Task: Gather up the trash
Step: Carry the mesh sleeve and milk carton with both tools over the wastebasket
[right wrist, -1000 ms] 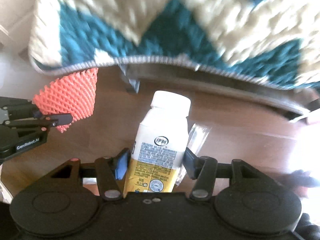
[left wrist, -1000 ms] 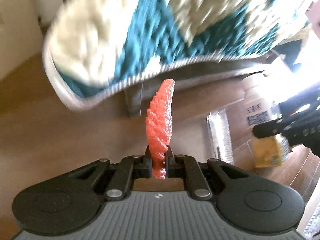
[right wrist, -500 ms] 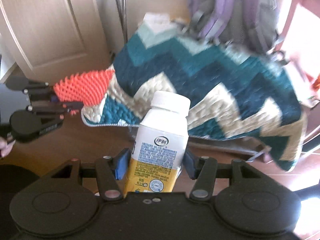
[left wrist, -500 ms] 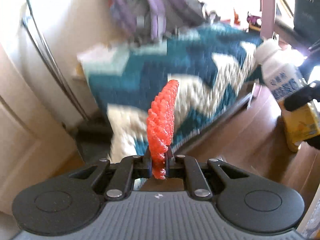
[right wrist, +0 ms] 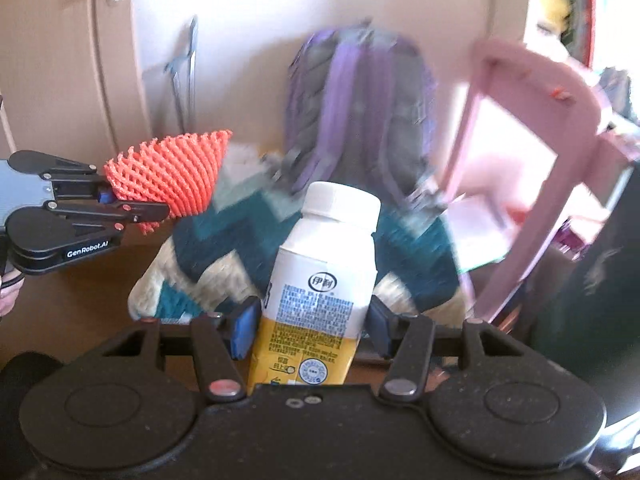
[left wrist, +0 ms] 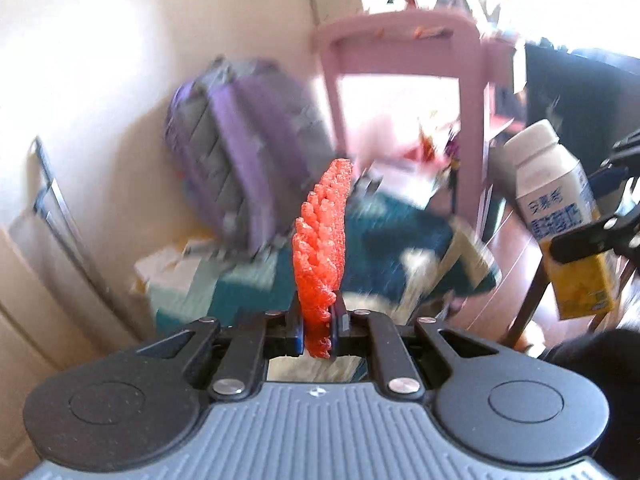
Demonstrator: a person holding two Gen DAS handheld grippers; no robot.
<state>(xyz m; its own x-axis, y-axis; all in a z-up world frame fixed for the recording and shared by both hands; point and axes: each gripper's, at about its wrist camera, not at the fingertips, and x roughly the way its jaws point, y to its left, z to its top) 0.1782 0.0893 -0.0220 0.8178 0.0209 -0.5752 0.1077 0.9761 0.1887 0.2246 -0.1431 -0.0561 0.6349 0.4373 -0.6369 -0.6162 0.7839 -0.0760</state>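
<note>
My left gripper (left wrist: 317, 330) is shut on an orange foam net (left wrist: 322, 252), which stands up edge-on between its fingers. In the right wrist view the left gripper (right wrist: 132, 208) is at the left with the net (right wrist: 172, 184) spread out. My right gripper (right wrist: 310, 330) is shut on a white and yellow milk carton (right wrist: 320, 296) with a white cap, held upright. The carton (left wrist: 560, 220) also shows at the right of the left wrist view. Both are held in the air.
A purple and grey backpack (right wrist: 360, 112) leans on the wall above a teal and cream zigzag blanket (right wrist: 208, 264). A pink frame (right wrist: 536, 148) stands at the right. A beige cupboard door (right wrist: 60, 60) is at the left. Brown wooden floor lies below.
Both grippers have risen and tilted up with their loads. The blanket has dropped low in view and the backpack, wall and pink frame have come into sight.
</note>
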